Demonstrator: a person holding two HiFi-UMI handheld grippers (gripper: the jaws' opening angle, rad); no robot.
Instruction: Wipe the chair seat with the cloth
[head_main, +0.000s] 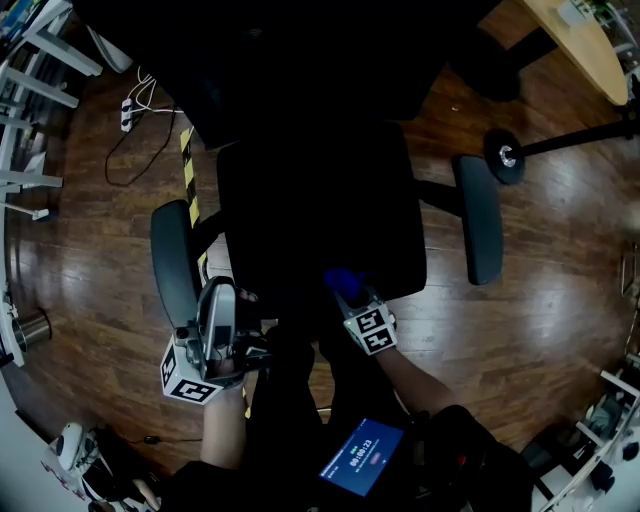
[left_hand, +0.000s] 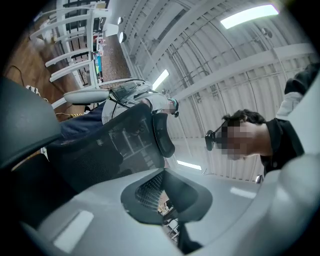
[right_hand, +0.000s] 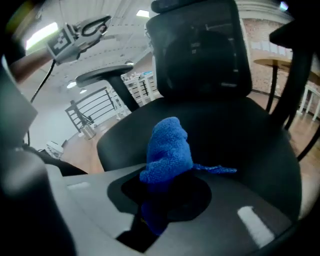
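The right claw (right_hand: 159, 210) is clamped on the blue cloth (right_hand: 167, 152), bunched at the front edge of the chair seat (right_hand: 240, 135). The left claw (left_hand: 172, 225) is closed on nothing, beside the armrest (head_main: 172, 260). Wiping well likely means pressing the cloth flat and sweeping overlapping strokes toward the backrest (right_hand: 200, 50).

One black office chair (head_main: 320, 210) with a padded seat and mesh back is in view. It has two black padded armrests, one at the left (head_main: 172, 260) and one at the right (head_main: 480, 220). There is one blue terry cloth (right_hand: 167, 150). There are two grey hand-held grippers, the left gripper (head_main: 222, 292) and the right gripper (head_main: 352, 298), each with one white marker cube, two cubes in all. The wooden floor holds one white power strip (head_main: 127, 115), one yellow-and-black striped tape strip (head_main: 188, 170) and one black round stand base (head_main: 505, 155). One blue-lit screen (head_main: 360, 455) shows.
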